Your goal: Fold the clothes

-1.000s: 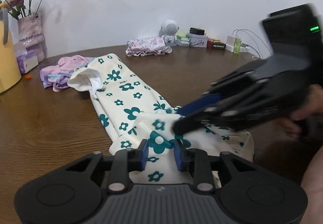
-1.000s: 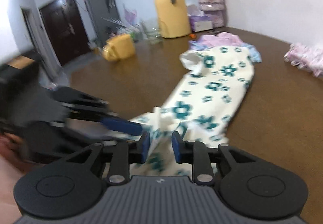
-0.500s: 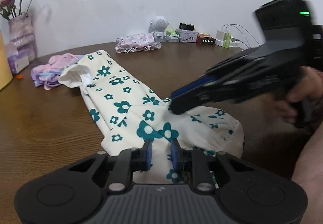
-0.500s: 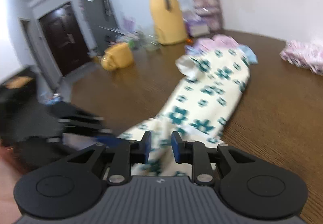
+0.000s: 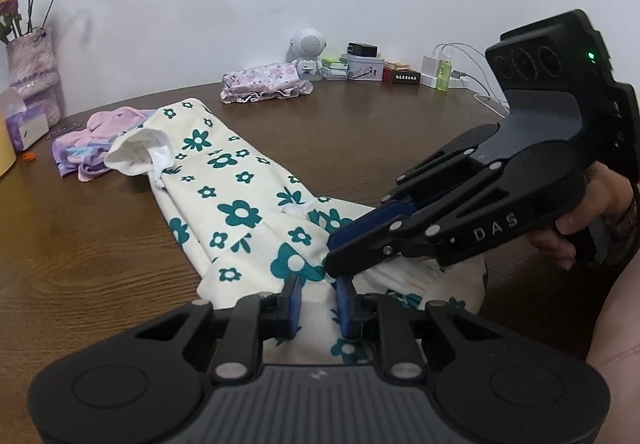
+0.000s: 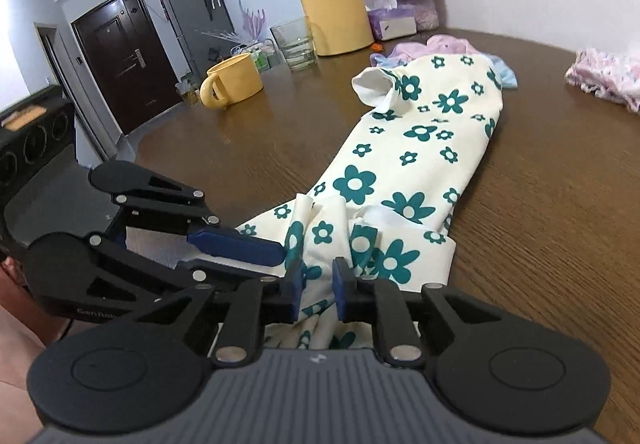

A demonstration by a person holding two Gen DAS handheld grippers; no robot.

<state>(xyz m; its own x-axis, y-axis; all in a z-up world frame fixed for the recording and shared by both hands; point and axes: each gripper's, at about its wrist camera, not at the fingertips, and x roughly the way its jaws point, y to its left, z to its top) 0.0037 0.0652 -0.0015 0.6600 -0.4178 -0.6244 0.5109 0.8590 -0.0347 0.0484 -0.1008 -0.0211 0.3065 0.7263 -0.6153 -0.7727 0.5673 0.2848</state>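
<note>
With the left gripper (image 5: 317, 298) and right gripper (image 6: 316, 288) both pinching the near end of the floral garment (image 6: 416, 147) lying lengthwise on the desk (image 6: 560, 203), uneven pulling could skew the fold.

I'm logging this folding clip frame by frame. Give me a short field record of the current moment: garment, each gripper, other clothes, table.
garment: cream floral garment, lying lengthwise on the table, near end bunched
left gripper: fabric between its fingers
right gripper: fabric between its fingers, beside the left
other clothes: pink-purple pile at garment's far end; folded pink floral piece apart
table: dark wood table
</note>
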